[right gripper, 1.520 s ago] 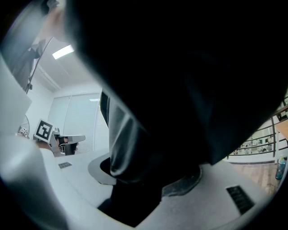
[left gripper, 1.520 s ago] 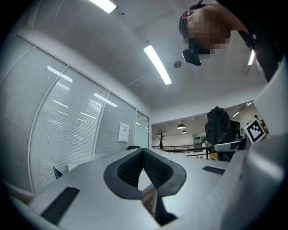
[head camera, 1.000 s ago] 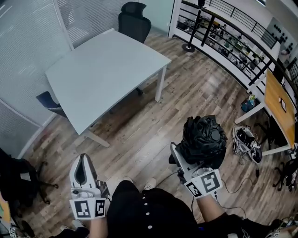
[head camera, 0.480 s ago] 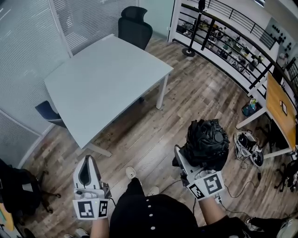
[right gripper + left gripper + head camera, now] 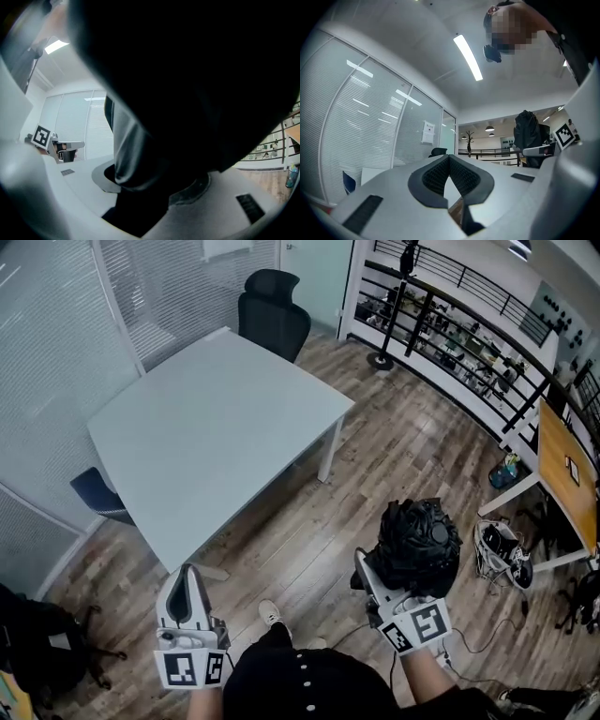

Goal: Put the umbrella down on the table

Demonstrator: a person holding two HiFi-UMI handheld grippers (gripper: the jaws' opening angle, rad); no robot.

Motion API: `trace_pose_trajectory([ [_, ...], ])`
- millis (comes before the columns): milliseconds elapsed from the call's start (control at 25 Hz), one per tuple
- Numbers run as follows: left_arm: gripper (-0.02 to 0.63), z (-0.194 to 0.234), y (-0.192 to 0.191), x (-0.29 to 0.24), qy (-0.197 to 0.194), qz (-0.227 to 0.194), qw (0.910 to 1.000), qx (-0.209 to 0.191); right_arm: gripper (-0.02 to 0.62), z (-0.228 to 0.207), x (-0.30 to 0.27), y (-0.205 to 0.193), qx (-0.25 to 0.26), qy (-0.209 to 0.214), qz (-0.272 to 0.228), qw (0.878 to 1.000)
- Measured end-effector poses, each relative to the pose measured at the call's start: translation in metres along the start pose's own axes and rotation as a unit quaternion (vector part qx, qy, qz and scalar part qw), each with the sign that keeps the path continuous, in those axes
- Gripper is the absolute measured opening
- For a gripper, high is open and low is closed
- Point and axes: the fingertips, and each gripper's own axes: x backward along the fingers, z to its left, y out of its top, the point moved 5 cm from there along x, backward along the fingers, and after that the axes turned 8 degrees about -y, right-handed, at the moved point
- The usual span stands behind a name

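A folded black umbrella [image 5: 419,542] stands upright in my right gripper [image 5: 379,570], which is shut on its lower part above the wooden floor. In the right gripper view the umbrella [image 5: 187,93] fills most of the picture and hides the right gripper [image 5: 154,187] between its jaws. My left gripper [image 5: 190,572] is at the lower left, shut and empty; its tips meet in the left gripper view [image 5: 449,158]. The white table [image 5: 206,427] lies ahead and to the left, bare, its near edge just beyond the left gripper.
A black office chair [image 5: 274,313] stands at the table's far side and a blue chair [image 5: 98,493] at its left. Glass walls with blinds [image 5: 56,334] run behind. At the right are a railed shelf [image 5: 450,334], a wooden desk [image 5: 567,474] and shoes [image 5: 502,549] on the floor.
Both grippers and the view have moved closer to the table. The umbrella stays upright in the right gripper; the left stays shut.
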Motion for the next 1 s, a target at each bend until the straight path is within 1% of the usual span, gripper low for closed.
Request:
trace_pose_trajectory([
  [440, 0.014, 0.050, 0.008, -0.059, -0.030, -0.028, 0.9991, -0.004, 0.252, 0.009, -0.063, 0.014, 0.017, -0.022, -0.028, 0.999],
  [600, 0.014, 0.068, 0.009, -0.071, -0.042, -0.035, 0.9985, -0.002, 0.252, 0.017, -0.080, 0.014, 0.013, -0.033, -0.034, 0.999],
  [720, 0.014, 0.077, 0.006, -0.076, -0.051, -0.033, 0.9981, -0.001, 0.252, 0.022, -0.086, 0.013, 0.005, -0.039, -0.036, 0.999],
  [840, 0.014, 0.085, 0.001, -0.079, -0.058, -0.026, 0.9980, 0.001, 0.251, 0.026, -0.088, 0.009, 0.007, -0.049, -0.035, 0.998],
  [1000, 0.014, 0.083, -0.007, -0.088, -0.070, -0.018, 0.9974, 0.006, 0.250, 0.024, -0.086, 0.001, 0.010, -0.059, -0.023, 0.998],
])
